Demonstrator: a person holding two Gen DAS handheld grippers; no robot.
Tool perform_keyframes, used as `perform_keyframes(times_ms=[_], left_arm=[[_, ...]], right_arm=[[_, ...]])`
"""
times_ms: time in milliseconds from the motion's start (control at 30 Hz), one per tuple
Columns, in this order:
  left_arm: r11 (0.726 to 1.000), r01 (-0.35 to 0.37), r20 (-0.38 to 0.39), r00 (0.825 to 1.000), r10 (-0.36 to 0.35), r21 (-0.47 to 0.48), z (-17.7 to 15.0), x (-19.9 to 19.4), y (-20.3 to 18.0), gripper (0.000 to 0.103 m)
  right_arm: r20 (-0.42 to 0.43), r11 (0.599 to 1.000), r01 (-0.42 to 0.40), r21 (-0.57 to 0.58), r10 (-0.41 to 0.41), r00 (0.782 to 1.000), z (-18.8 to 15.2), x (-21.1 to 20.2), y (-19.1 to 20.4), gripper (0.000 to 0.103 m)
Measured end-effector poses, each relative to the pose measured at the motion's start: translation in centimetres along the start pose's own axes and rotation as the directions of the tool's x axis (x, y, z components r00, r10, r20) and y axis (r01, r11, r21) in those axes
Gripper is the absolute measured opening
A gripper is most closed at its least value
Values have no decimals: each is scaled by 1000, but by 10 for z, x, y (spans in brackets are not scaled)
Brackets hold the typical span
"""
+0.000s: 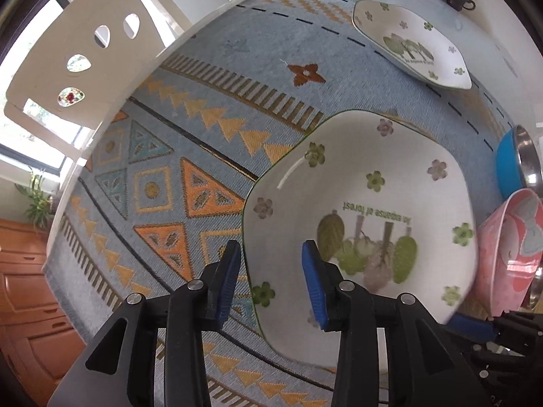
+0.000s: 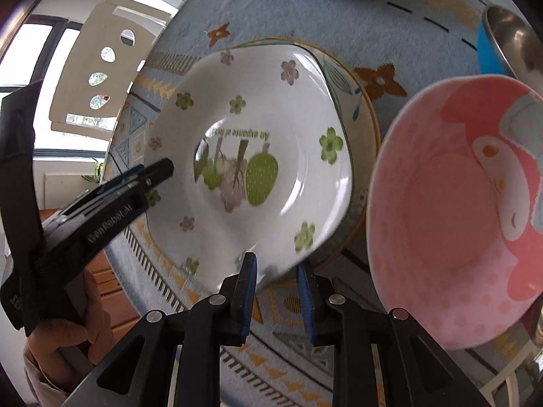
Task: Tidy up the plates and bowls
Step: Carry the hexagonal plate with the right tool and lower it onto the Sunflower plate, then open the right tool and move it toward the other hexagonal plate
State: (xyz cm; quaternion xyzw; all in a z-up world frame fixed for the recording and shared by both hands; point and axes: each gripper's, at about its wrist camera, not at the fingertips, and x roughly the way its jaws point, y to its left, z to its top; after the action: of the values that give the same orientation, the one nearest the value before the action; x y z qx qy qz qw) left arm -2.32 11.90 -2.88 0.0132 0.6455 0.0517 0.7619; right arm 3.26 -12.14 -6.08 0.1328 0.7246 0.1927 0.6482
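**Floral plate sits on another plate, both sets of fingers loose around its rim**

The white square-ish ceramic plate with green and mauve flowers lies on a second, gold-rimmed plate that shows only at its right edge, on the pale blue woven cloth with orange triangles covering the surface. The left gripper points steeply down at the floral plate's left rim; its blue-padded fingers are spread, 1 over the cloth and 1 over the plate, with the rim in the gap and neither pad pressing on it. The right gripper stands at the near rim, its fingers parted a little, the plate edge just above the gap, untouched. A pink ceramic bowl with a cartoon print sits just right of the plates, a blue-walled steel bowl beyond it. Another white floral plate lies well apart at the far side of the cloth
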Motion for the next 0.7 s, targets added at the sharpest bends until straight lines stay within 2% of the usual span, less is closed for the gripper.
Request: perform_keyframes(times_ms=[300,433,700], left_arm=[[999,-11,-6,1000,11,-37,3,-15,1,35],[998,-13,-18,1000,12,-63,6,-14,3,36],[995,1,-36,999,-4,-98,15,-7,11,36]], right_arm=[[36,999,-51,8,50,998,12,-37,-4,23],[10,998,-67,13,67,998,19,-36,-7,23],[20,996,-87,-16,87,996,31,-39,-3,25]])
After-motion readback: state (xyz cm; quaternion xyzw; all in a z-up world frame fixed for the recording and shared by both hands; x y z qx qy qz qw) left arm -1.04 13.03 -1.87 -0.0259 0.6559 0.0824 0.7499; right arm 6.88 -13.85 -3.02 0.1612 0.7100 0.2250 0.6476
